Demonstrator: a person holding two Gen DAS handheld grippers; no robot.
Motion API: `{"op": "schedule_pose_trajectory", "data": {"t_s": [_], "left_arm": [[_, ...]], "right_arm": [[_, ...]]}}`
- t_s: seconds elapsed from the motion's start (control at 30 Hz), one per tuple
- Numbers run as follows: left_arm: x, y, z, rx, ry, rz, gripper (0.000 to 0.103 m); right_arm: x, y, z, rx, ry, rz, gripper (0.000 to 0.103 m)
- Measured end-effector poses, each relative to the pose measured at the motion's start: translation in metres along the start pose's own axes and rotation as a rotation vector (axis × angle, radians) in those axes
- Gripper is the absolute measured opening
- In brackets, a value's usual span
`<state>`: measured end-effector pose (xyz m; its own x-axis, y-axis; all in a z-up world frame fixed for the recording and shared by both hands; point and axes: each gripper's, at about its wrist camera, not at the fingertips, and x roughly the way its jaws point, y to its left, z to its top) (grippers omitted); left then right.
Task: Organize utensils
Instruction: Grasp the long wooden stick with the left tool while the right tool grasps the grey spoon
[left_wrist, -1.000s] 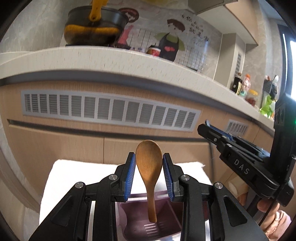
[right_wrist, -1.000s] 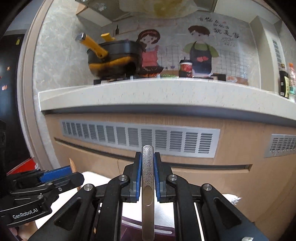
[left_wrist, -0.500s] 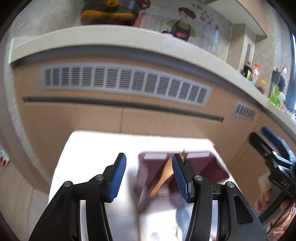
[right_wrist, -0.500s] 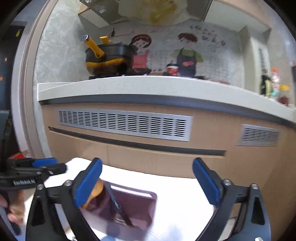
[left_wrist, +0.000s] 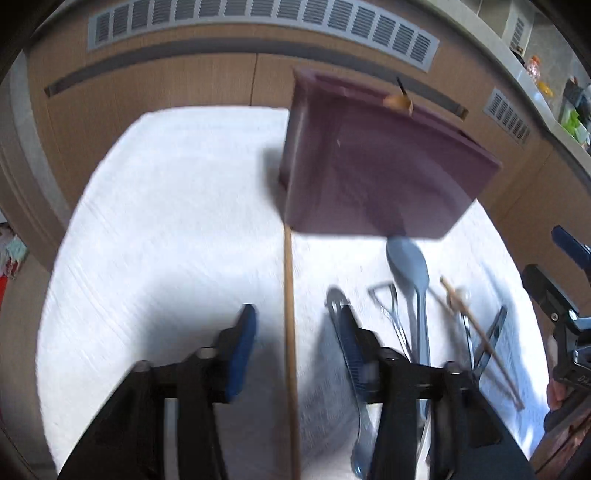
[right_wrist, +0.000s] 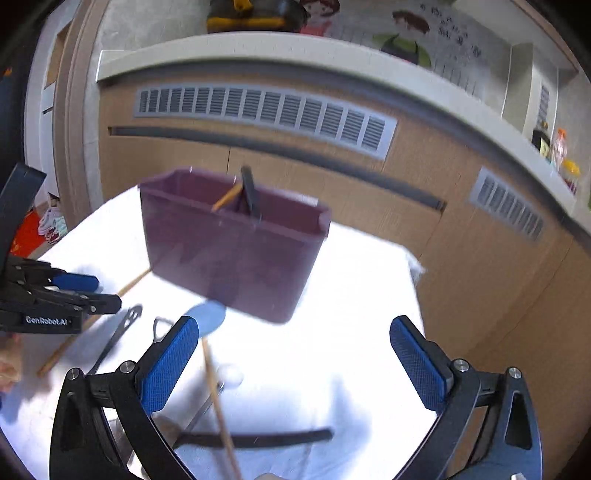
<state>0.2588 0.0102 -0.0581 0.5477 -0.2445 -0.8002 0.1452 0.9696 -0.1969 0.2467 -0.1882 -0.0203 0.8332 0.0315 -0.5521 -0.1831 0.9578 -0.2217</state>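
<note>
A maroon utensil bin (left_wrist: 373, 162) (right_wrist: 236, 247) stands on the white cloth (left_wrist: 166, 221). A wooden spoon handle (right_wrist: 226, 197) and a dark handle (right_wrist: 251, 192) stick out of it. My left gripper (left_wrist: 295, 332) is open and empty above a long wooden chopstick (left_wrist: 289, 332). A grey-blue spoon (left_wrist: 410, 273), a metal peeler (left_wrist: 388, 306), another chopstick (left_wrist: 480, 336) and several other utensils lie in front of the bin. My right gripper (right_wrist: 295, 365) is wide open and empty over a chopstick (right_wrist: 218, 398) and a dark handle (right_wrist: 258, 439).
Wooden cabinet fronts with grey vents (right_wrist: 266, 110) rise behind the cloth-covered table, under a pale counter (right_wrist: 295, 55) with a black pot. The other gripper shows at the left edge of the right wrist view (right_wrist: 44, 295) and at the right edge of the left wrist view (left_wrist: 561, 314).
Both grippers opened, releasing the wooden spoon and the metal-handled utensil into the bin. Both then tilted down toward the loose utensils on the cloth.
</note>
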Motion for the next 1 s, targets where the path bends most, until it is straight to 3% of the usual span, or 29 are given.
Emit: {"op": "schedule_pose_trajectory", "data": {"t_s": [0.1, 0.2, 0.37, 0.47, 0.6, 0.67, 0.7, 0.8, 0.93, 1.0], "left_arm": [[-0.004, -0.005, -0.008, 0.019, -0.003, -0.001, 0.023], [-0.009, -0.004, -0.018, 0.031, -0.002, 0.006, 0.016], [-0.025, 0.003, -0.037, 0.023, 0.014, -0.009, 0.009], [-0.035, 0.005, -0.051, 0.029, 0.027, -0.016, 0.009], [-0.047, 0.005, -0.067, 0.04, 0.049, -0.024, 0.009], [-0.051, 0.003, -0.072, 0.049, 0.061, -0.028, 0.009], [-0.052, 0.003, -0.073, 0.049, 0.068, -0.032, 0.009], [-0.05, 0.003, -0.07, 0.043, 0.077, -0.031, 0.011], [-0.037, -0.001, -0.054, 0.053, 0.071, -0.006, 0.012], [-0.031, -0.003, -0.047, 0.07, 0.057, 0.014, 0.012]], "right_arm": [[0.009, 0.006, -0.004, 0.012, 0.054, -0.028, 0.103], [0.017, 0.009, -0.003, 0.01, 0.062, 0.039, 0.103], [0.051, 0.011, 0.013, 0.153, 0.218, 0.209, 0.102], [0.076, 0.024, 0.02, 0.192, 0.293, 0.246, 0.088], [0.098, 0.048, 0.024, 0.137, 0.345, 0.201, 0.07], [0.104, 0.061, 0.024, 0.08, 0.36, 0.181, 0.045], [0.104, 0.065, 0.023, 0.06, 0.37, 0.183, 0.037], [0.092, 0.068, 0.022, 0.036, 0.363, 0.209, 0.031], [0.063, 0.062, 0.013, 0.026, 0.348, 0.245, 0.03], [0.051, 0.058, 0.008, 0.019, 0.341, 0.245, 0.023]]}}
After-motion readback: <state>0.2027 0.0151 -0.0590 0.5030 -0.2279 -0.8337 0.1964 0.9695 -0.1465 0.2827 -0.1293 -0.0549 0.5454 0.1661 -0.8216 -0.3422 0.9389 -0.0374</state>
